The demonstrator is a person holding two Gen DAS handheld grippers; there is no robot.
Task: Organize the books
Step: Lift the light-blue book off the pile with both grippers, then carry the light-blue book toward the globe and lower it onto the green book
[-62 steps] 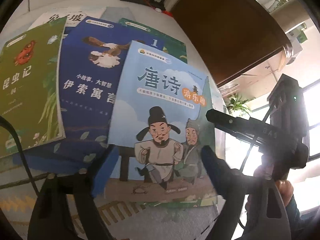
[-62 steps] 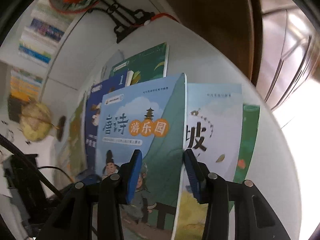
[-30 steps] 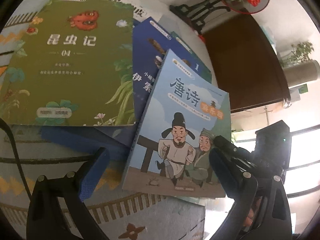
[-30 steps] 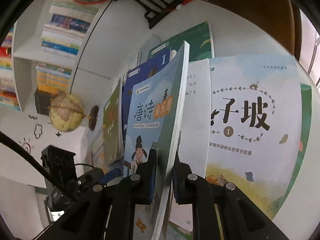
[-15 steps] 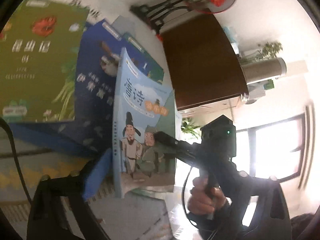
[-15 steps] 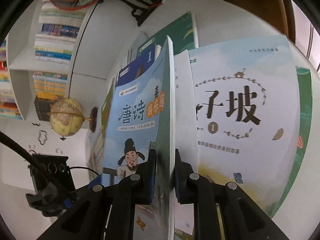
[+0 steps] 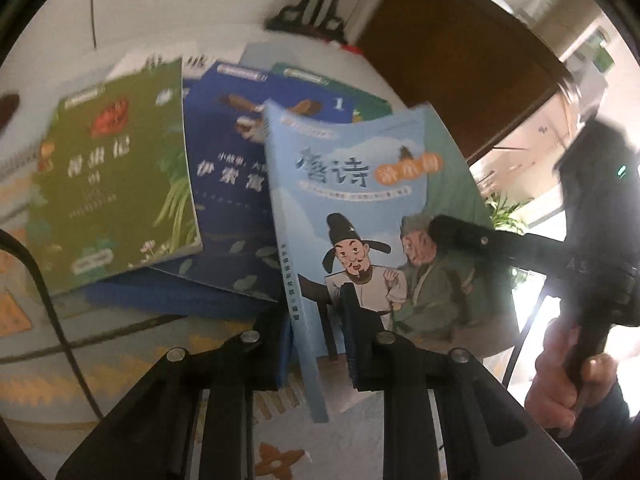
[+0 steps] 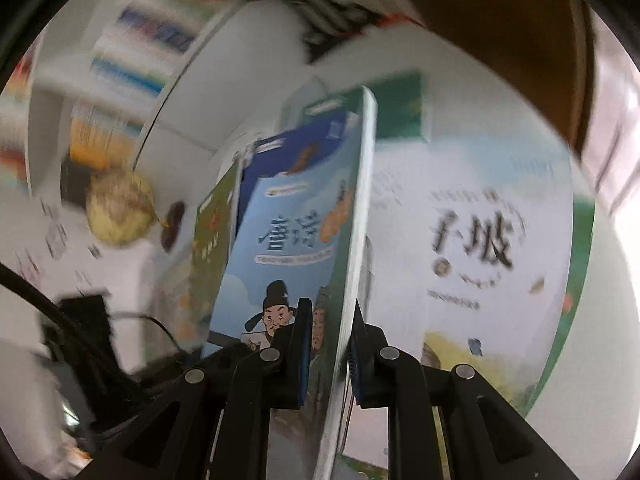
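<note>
Both claws pinched the light-blue book [image 7: 360, 208]: our left claw [image 7: 316, 344] at its spine, right claw [image 8: 328, 360] at its page edge. We judged level, matched lifting best.

Green book [image 7: 116, 184], navy book [image 7: 228, 184] crowding left, ornament stand [image 7: 316, 12] behind

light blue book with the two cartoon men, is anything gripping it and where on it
Both grippers hold the light blue book: the left gripper pinches its spine edge near the bottom, the right gripper its open page edge.
</note>
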